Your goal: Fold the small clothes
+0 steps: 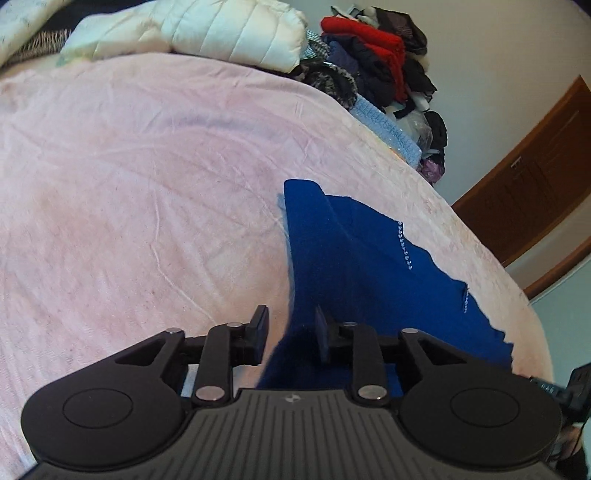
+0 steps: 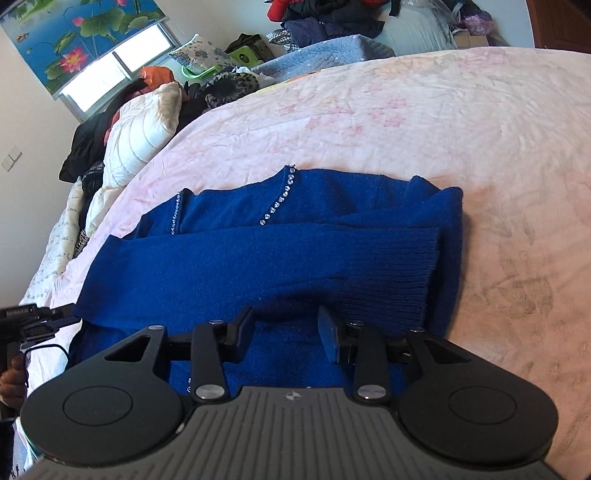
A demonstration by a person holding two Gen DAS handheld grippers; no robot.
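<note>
A small blue knit sweater [image 2: 280, 243] with rhinestone trim lies on the pink bedspread [image 2: 461, 122], one ribbed-cuff sleeve [image 2: 388, 273] folded across its body. My right gripper [image 2: 288, 328] is open just above the sweater's near part, below that sleeve. In the left wrist view the sweater [image 1: 369, 266] lies to the right. My left gripper [image 1: 291, 332] is open over the sweater's near left edge, its right finger over blue cloth, its left finger over the pink bedspread [image 1: 129, 203]. The other gripper shows at the left edge of the right wrist view [image 2: 33, 325].
A white puffy jacket [image 1: 229, 29] and a heap of dark and red clothes [image 1: 376, 62] lie at the bed's far edge. A light blue knit [image 1: 384, 129] lies near that heap. A brown wooden door [image 1: 535, 177] stands right. A window with a lotus blind [image 2: 85, 40] is beyond the bed.
</note>
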